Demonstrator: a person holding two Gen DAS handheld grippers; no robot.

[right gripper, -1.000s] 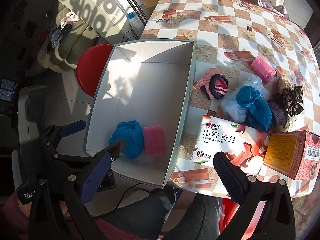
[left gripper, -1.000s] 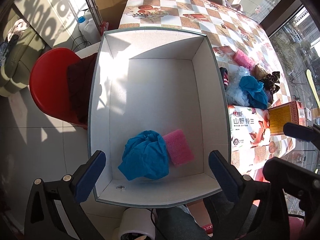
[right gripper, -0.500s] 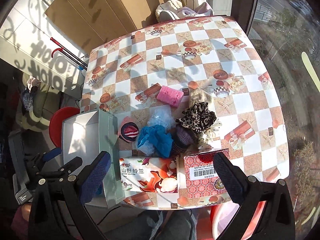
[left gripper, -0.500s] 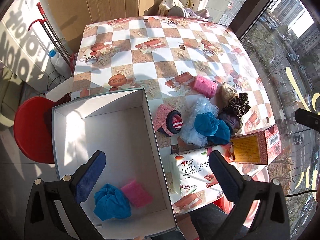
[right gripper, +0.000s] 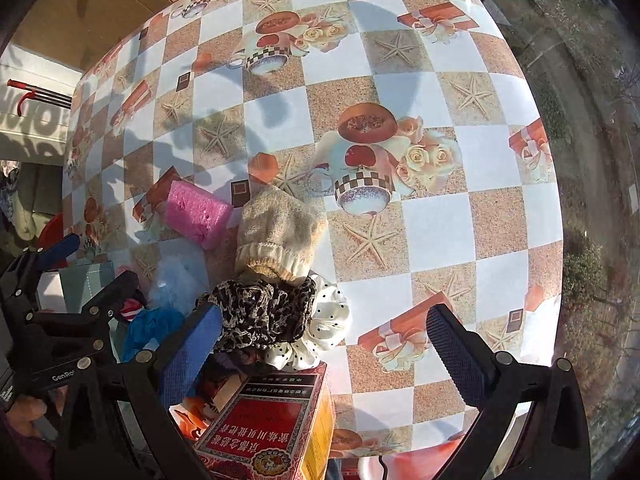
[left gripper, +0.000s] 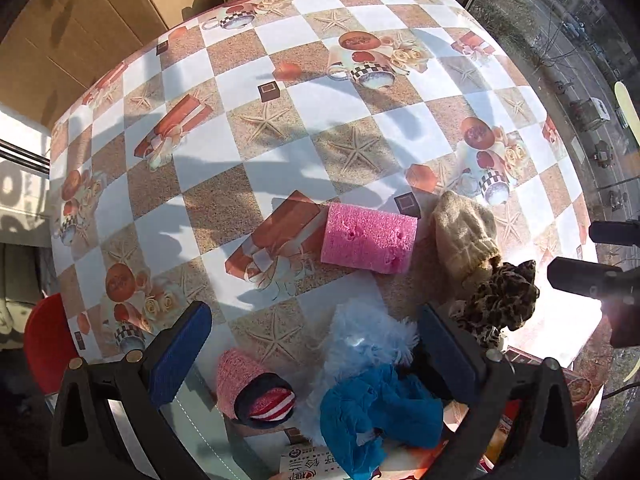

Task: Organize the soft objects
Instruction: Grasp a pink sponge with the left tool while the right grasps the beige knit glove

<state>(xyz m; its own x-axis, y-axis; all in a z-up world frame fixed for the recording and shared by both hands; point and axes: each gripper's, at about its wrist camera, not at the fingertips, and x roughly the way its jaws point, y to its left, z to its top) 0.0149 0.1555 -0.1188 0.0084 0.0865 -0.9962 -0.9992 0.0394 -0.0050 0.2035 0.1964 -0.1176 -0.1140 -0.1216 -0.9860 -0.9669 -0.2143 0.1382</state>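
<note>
Hovering wide apart and empty over a heap of soft things on the checked surface [left gripper: 280, 92]: left claw [left gripper: 316, 356] above the fluffy pale-blue ball [left gripper: 368, 340], with the crumpled blue cloth [left gripper: 376, 416] just in front and a pink knit roll with striped lining [left gripper: 256, 388] to its left. Also spread apart and empty, right claw [right gripper: 324, 352] over the leopard scrunchie [right gripper: 260, 308] and the white dotted scrunchie [right gripper: 324, 328], both touching the beige knit hat [right gripper: 280, 232]. Alone and flat beyond the heap, pink sponge [left gripper: 368, 238], the easiest single pick by the look of it. Barely in view at the left edge of the right wrist picture, grey-green box [right gripper: 94, 276], presumably where the soft things go. Two printed cartons close to the heap, the red one [right gripper: 264, 420] right under the right claw and a white tissue pack [left gripper: 308, 464] below the blue cloth; not soft goods, so best left alone. For a clean pick: one item per claw, descent straight down over the bulk of the item, fingers either side of its thickest fold, closing until the fabric bunches firmly. Likely snag: scrunchies and hat tangled together, so a lift of one may drag a neighbour; slow raise and a check before carrying across to the box.
</note>
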